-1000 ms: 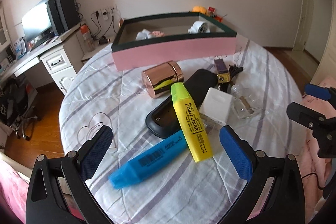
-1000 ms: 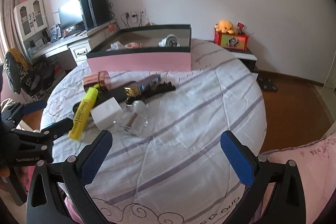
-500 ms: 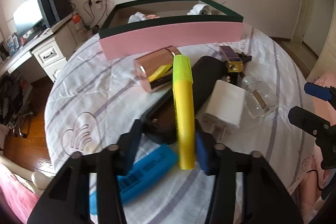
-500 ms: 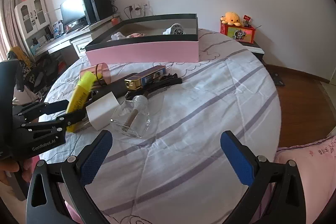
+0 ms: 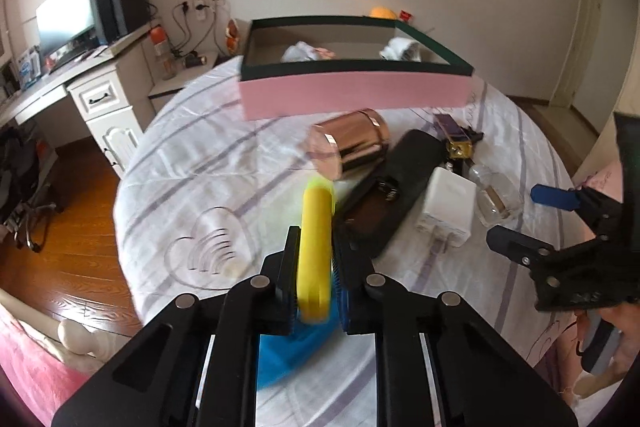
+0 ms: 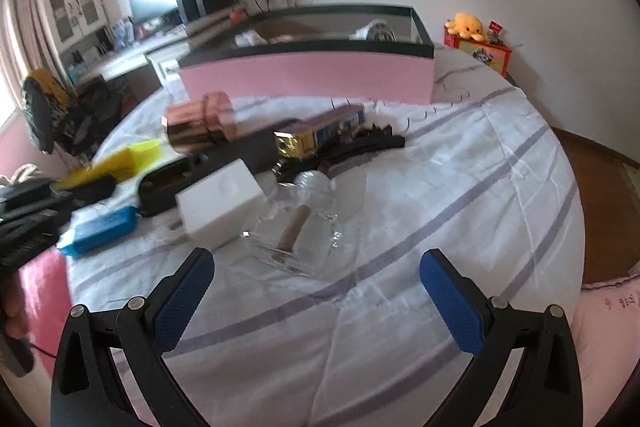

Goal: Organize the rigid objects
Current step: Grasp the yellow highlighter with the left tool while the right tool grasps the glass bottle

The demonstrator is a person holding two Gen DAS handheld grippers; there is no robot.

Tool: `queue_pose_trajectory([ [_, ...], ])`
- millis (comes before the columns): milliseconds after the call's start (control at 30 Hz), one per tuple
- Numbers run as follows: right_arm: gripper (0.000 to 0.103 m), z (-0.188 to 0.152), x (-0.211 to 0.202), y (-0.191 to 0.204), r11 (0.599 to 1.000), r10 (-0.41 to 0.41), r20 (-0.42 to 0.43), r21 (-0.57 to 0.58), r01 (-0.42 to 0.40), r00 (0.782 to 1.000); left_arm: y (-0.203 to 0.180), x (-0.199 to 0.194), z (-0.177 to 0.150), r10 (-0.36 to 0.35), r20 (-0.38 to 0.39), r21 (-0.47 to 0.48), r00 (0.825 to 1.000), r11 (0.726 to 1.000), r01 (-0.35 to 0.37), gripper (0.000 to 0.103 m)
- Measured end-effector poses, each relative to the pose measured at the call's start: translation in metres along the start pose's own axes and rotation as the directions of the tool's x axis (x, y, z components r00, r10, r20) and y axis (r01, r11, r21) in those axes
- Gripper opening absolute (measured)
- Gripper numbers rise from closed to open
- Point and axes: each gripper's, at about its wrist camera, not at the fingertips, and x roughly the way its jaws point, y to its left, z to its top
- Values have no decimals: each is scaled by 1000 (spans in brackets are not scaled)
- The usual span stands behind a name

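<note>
Jaws of the left gripper (image 5: 315, 259) are closed tight on a yellow highlighter (image 5: 317, 243), pinching it across its barrel; the pen points away from the camera with its capped end toward a rose-gold cylinder tin (image 5: 349, 149). Below the jaws a blue highlighter (image 5: 288, 347) lies on the striped white cloth that covers the round desk (image 5: 192, 155).

Jaws of the right gripper (image 6: 316, 291) stand wide apart with nothing between them, the blue pads hovering over bare cloth just in front of a clear glass bottle (image 6: 304, 223), which lies on its side.

Loose things sit in a cluster near the middle of the desk. A black case (image 5: 390, 187) lies flat to the right of the yellow highlighter, with the tin at its far end. A white charger block (image 5: 448, 207) rests against the case's right edge, and the glass bottle lies just beyond the charger. Behind these sit a small purple and gold box (image 5: 454, 135) and a black hair clip (image 6: 360, 147).

At the far side of the desk stands a large open box (image 5: 356, 95) with pink walls and a dark green rim. Some pale items lie inside it, too small to name.

Beyond the desk's left edge stands a white cabinet with a monitor (image 5: 66, 19). A yellow plush toy (image 6: 466, 25) sits on a red box by the wall.
</note>
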Motion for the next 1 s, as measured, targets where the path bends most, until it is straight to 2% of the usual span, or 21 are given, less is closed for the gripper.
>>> queue_pose_trajectory([
  [167, 102, 5, 11, 3, 1000, -26, 0, -12, 26, 1000, 29, 2, -4, 36, -19, -52, 999, 998, -36, 14],
  [233, 95, 7, 14, 2, 998, -50, -9, -25, 50, 999, 35, 8, -8, 47, -32, -72, 998, 996, -49, 14],
  [267, 85, 7, 13, 3, 997, -68, -3, -34, 68, 998, 39, 12, -10, 41, -41, -84, 998, 996, -44, 15],
  [300, 70, 7, 12, 1, 997, -70, 3, -31, 71, 998, 42, 15, -12, 35, -48, -96, 998, 995, -39, 15],
  [400, 51, 7, 8, -8, 997, -78, -1, -24, 78, 997, 47, 24, -18, 19, -61, -121, 998, 992, -26, 15],
  [533, 51, 7, 3, -20, 999, -50, -1, 2, 50, 999, 45, 29, -17, 23, -58, -119, 998, 993, -29, 15],
  [767, 51, 8, 7, -15, 996, -87, 3, -23, 87, 996, 41, 33, -14, 42, -40, -102, 998, 994, -46, 15],
  [1000, 51, 7, 2, -17, 998, -67, 15, -17, 67, 998, 38, 21, -11, 68, -15, -79, 998, 994, -69, 15],
])
